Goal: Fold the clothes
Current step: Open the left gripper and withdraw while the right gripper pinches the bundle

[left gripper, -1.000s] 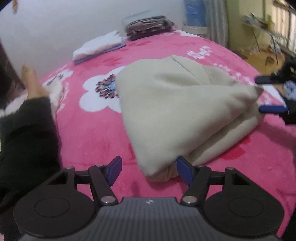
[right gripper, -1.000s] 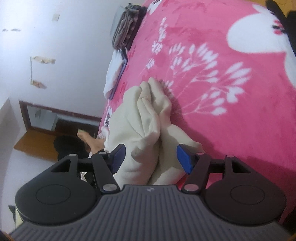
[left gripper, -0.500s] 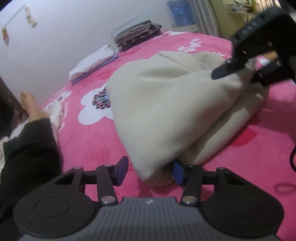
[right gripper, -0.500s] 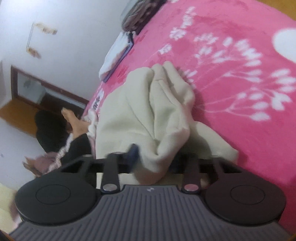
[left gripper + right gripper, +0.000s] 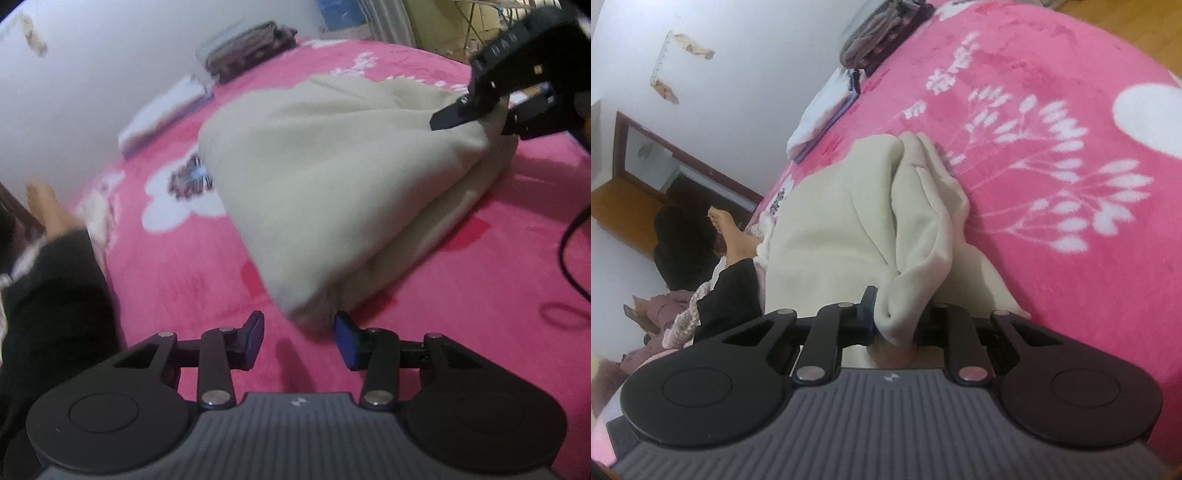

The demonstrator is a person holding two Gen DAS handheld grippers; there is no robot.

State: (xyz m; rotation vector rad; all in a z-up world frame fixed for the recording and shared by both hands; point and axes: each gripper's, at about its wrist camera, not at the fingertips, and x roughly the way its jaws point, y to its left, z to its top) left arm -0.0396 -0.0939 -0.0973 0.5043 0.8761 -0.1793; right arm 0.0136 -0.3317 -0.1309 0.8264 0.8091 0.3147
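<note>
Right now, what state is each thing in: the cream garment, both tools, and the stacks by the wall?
Cream garment: folded over, bunched at one end, on the pink blanket.
Right tool: closing, cloth pinched between the jaws.
Left tool: open, garment corner just ahead, not pinched.
White stack: folded.
Dark stack: folded.

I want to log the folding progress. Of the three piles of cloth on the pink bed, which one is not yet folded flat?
The cream garment, bulky and rumpled, which the right gripper is closing on. The white stack and the dark stack lie flat by the wall.
</note>
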